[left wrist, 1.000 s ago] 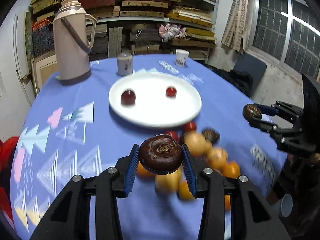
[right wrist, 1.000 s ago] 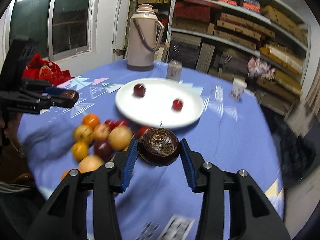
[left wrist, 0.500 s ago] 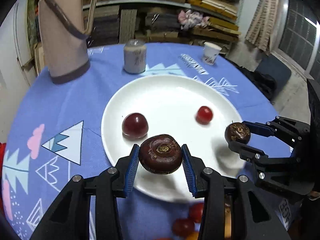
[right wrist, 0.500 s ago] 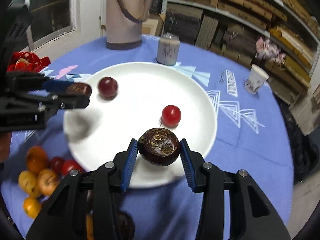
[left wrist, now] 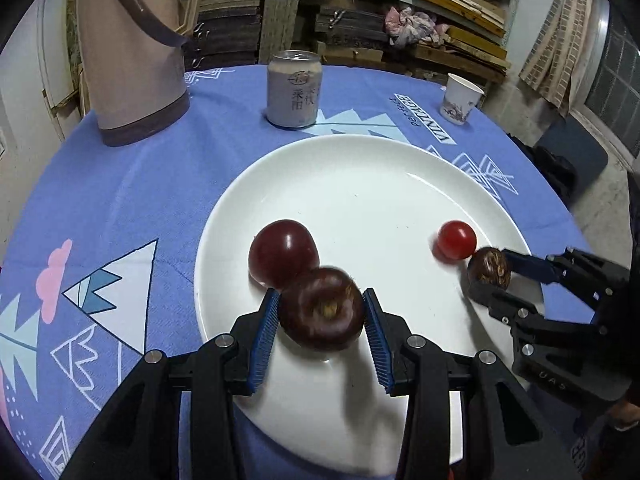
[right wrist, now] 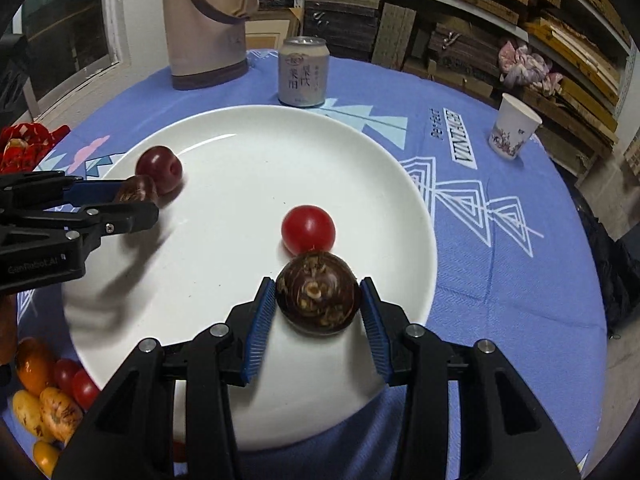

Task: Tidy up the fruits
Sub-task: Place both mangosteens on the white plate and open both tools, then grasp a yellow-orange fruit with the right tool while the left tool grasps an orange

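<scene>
My left gripper (left wrist: 320, 300) hovers over the near part of the white plate (left wrist: 360, 184). Its jaws are opening, and a dark brown round fruit (left wrist: 320, 316) sits blurred between the blue pads, slipping loose. It lies right against a dark red plum (left wrist: 282, 258) on the plate. My right gripper (right wrist: 318, 292) is shut on a second brown, mottled fruit (right wrist: 318, 296), low over the plate (right wrist: 240, 140), just in front of a red cherry tomato (right wrist: 308, 229). Each wrist view also shows the other gripper from the side.
Behind the plate stand a pink thermos jug (left wrist: 132, 60), a drink can (left wrist: 295, 94) and a paper cup (left wrist: 460, 100) on the blue tablecloth. A pile of yellow, orange and red fruits (right wrist: 44, 392) lies off the plate's near left edge.
Both grippers carried their brown fruits from above the fruit pile forward and down over the plate. The left one's fruit has now tipped and sagged between the pads.
</scene>
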